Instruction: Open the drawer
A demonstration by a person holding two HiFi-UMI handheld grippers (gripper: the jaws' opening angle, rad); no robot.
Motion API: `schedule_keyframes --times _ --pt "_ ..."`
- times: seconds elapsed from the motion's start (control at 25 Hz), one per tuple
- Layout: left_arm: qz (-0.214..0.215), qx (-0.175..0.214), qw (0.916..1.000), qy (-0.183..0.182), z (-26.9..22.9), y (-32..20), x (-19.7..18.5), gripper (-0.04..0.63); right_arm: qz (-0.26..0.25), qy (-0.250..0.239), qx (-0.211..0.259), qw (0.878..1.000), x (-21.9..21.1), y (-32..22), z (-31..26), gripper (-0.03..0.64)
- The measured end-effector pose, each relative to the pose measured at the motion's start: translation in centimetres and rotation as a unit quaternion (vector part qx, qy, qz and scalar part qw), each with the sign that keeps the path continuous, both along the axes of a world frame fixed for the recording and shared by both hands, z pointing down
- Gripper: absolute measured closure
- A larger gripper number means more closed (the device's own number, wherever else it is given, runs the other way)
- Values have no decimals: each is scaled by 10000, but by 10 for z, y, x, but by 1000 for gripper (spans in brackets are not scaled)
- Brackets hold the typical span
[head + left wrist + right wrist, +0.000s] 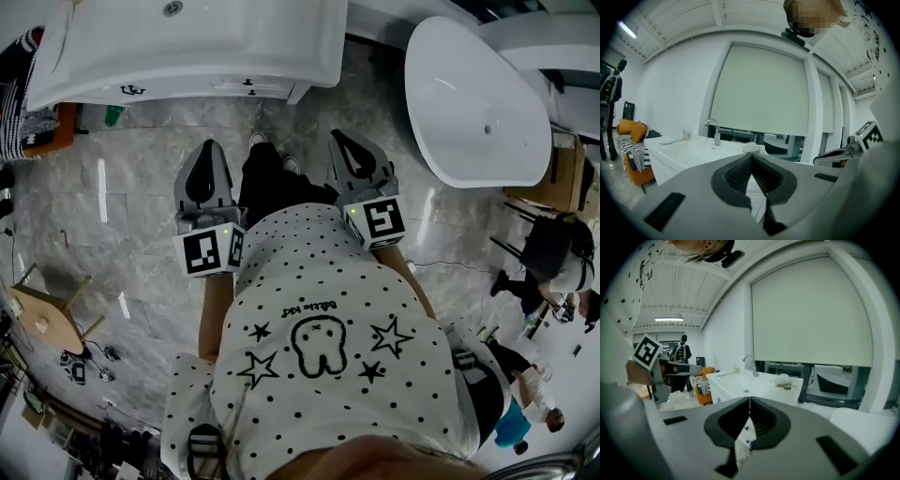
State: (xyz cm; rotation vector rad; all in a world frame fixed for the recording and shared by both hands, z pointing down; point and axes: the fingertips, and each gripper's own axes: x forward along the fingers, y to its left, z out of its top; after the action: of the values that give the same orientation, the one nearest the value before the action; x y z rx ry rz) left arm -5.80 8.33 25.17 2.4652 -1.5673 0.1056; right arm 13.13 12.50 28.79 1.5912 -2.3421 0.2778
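A white vanity cabinet (pixel 187 47) with a sink stands ahead of me at the top of the head view. Its drawer front (pixel 202 89) carries small black handles (pixel 250 92). Both grippers are held in front of my body above the marble floor, well short of the cabinet. My left gripper (pixel 208 147) is shut with nothing between its jaws; in the left gripper view its tips (pixel 752 154) point at the vanity (pixel 679 152) and its tap. My right gripper (pixel 339 138) also has its tips (pixel 750 399) together and empty, with the vanity (pixel 745 385) beyond.
A white freestanding bathtub (pixel 478 103) lies at the upper right. An orange seat (pixel 52 131) sits left of the vanity, and a wooden stool (pixel 42 314) stands at the left. People (pixel 558 267) are at the right edge. Grey marble floor (pixel 131 197) lies between me and the cabinet.
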Motion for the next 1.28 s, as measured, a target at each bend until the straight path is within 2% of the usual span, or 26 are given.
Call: schedule_keyframes --times 0.8,1.28 --pt "666 -159 9976 84 6 -136 -27 592 839 -113 -212 9962 -27 -112 2 601" --pt "871 -307 9957 49 15 -151 -25 592 1132 4 -266 9932 -23 -120 4 601"
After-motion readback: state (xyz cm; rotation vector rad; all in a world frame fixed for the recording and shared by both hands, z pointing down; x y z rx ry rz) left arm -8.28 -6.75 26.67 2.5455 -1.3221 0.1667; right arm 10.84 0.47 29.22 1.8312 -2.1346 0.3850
